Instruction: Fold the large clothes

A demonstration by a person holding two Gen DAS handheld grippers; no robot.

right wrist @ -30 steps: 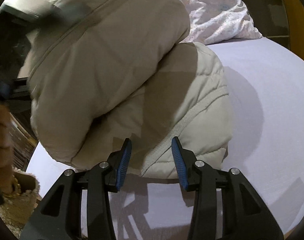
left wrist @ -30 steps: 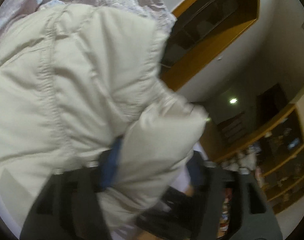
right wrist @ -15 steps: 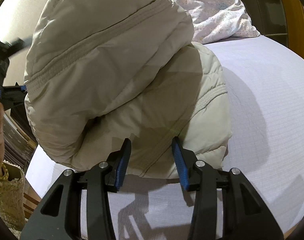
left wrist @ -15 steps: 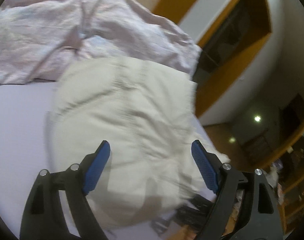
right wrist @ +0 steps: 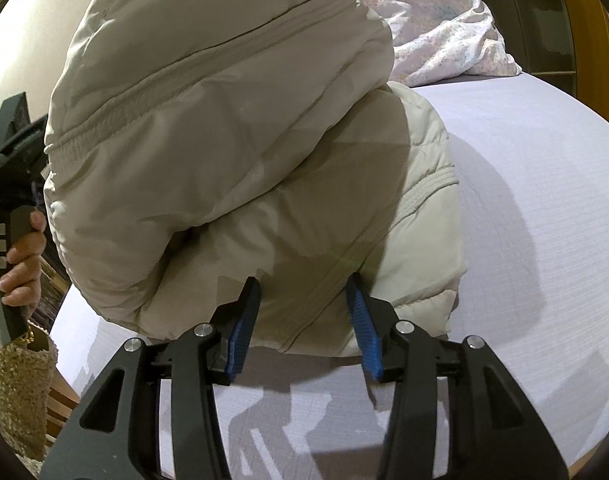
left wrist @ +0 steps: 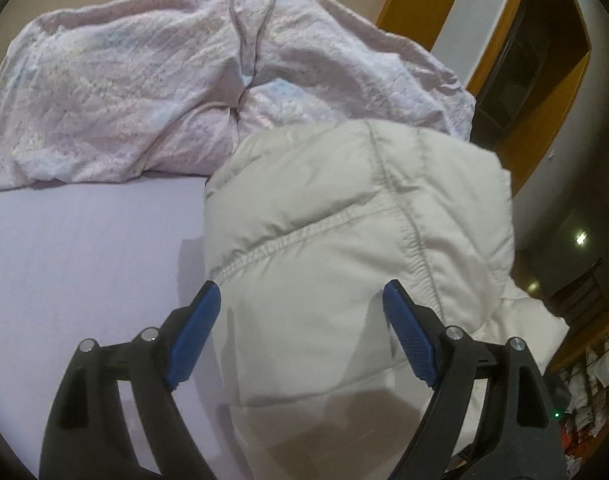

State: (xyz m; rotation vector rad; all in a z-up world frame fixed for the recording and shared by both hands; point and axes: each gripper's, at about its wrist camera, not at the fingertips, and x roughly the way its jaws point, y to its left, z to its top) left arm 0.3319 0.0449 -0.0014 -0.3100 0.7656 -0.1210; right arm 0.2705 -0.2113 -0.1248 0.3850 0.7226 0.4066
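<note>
Left wrist: left gripper [left wrist: 302,300] gapes wide over the folded jacket [left wrist: 344,248], gripping nothing; right gripper [right wrist: 304,284] half-open at its hem, empty.

- The folded jacket [left wrist: 344,248] lies on the bed [left wrist: 84,248], near its edge.
- A crumpled quilt [left wrist: 144,92] sits behind the jacket, touching its far side.
- Wooden shelving [left wrist: 544,60] stands beyond the jacket, off the bed.
</note>
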